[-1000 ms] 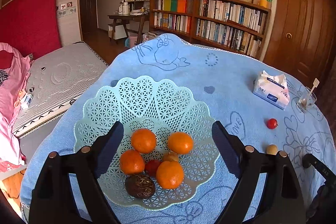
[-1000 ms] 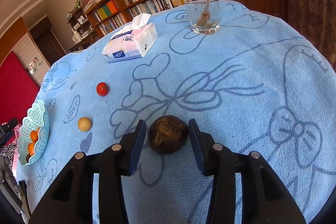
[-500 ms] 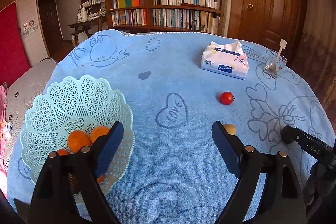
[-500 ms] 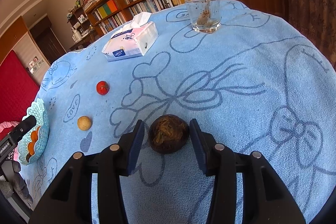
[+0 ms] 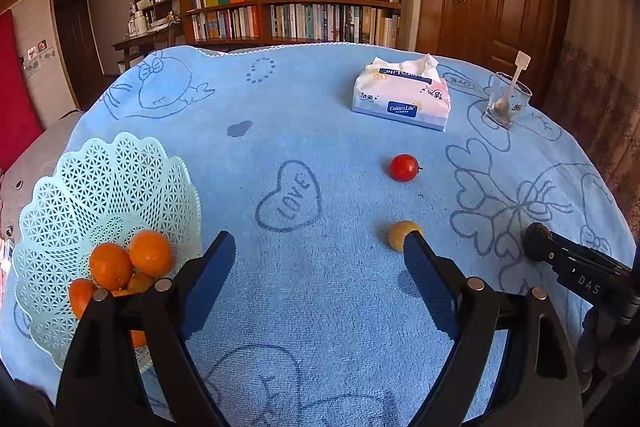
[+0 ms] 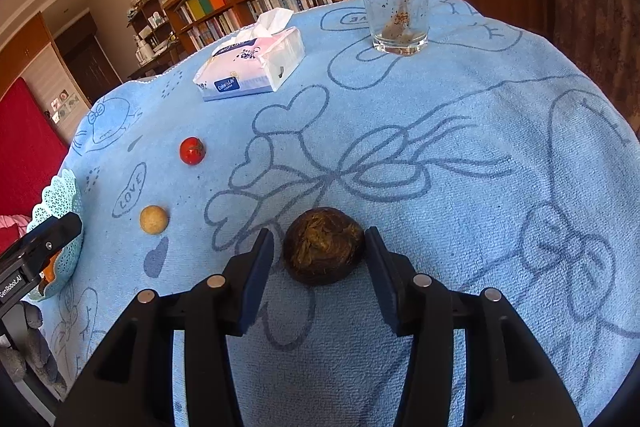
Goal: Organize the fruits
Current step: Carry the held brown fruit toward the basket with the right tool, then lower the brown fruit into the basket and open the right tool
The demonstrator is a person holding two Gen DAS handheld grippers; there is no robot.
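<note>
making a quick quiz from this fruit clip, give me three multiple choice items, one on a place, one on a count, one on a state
1. Where does the dark brown fruit lie?
A. in the basket
B. on the blue cloth between the right gripper's fingers
C. beside the glass

2. How many small round fruits lie loose on the cloth between the basket and the tissue pack?
A. two
B. four
C. none

3. How is the left gripper?
A. shut on an orange
B. shut on the tissue pack
C. open and holding nothing

Answers:
1 B: the right gripper frames it on the blue cloth.
2 A: one red tomato and one yellow fruit.
3 C: its jaws stand wide apart over bare cloth.
</note>
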